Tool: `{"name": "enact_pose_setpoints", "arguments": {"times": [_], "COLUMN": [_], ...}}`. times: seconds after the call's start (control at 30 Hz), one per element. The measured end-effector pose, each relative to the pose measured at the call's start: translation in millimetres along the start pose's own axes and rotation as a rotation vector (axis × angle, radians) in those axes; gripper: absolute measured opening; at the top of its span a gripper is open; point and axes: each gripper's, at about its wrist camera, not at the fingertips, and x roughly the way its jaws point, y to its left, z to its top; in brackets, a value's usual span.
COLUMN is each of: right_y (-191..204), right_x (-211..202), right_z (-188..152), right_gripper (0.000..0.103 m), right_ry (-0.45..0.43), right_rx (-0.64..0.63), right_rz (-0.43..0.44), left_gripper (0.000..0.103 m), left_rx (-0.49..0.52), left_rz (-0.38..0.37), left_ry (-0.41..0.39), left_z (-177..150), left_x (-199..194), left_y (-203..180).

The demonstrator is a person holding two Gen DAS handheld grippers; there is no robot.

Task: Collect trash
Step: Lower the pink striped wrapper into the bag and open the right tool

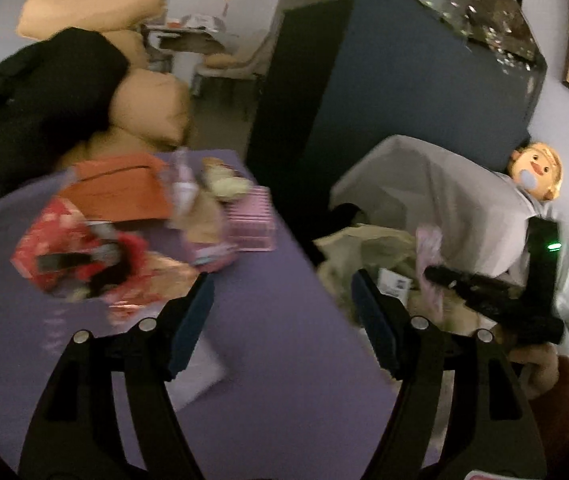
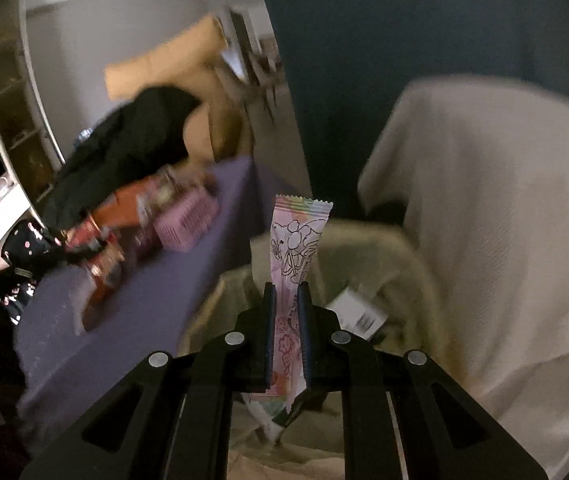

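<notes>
From the left wrist cam we've got the left gripper (image 1: 282, 312) with its jaws wide apart and nothing between them, hanging over the edge of a purple table (image 1: 276, 360). Up left on the table there's a blurry pile: a red wrapper (image 1: 64, 240), an orange box (image 1: 120, 192) and a pink ribbed basket (image 1: 250, 218). Off to the right we see the right gripper (image 1: 440, 274) over a white-lined trash bin (image 1: 424, 172), with a pink wrapper (image 1: 430, 256) just beside its tip
</notes>
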Motion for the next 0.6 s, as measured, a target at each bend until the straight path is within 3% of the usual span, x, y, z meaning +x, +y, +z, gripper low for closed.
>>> {"name": "enact_pose_setpoints", "arguments": {"times": [0.17, 0.3, 0.4, 0.47, 0.6], "right_y": [-0.4, -0.9, 6.7, 14.3, 26.3], "right_x": [55.1, 58.3, 51.7, 45.3, 27.6], "right_z": [-25.2, -27.4, -25.2, -26.4, -24.2], "right_gripper": [0.012, 0.014, 0.028, 0.044, 0.048], "right_ry": [0.188, 0.19, 0.192, 0.189, 0.156], "right_rx": [-0.01, 0.003, -0.014, -0.046, -0.094], "right_rz": [-0.057, -0.092, -0.098, -0.102, -0.148], "left_gripper": [0.067, 0.067, 0.067, 0.067, 0.067], "left_rx": [-0.013, -0.064, -0.104, -0.135, -0.176], "left_rz": [0.068, 0.099, 0.124, 0.139, 0.162], "left_ry": [-0.061, -0.069, -0.068, -0.066, -0.064], "left_z": [-5.1, -7.7, -12.2, -16.7, -25.4], "left_x": [-27.6, -37.4, -41.3, -44.8, -50.2], "left_y": [38.8, 72.0, 94.2, 107.8, 129.6]}}
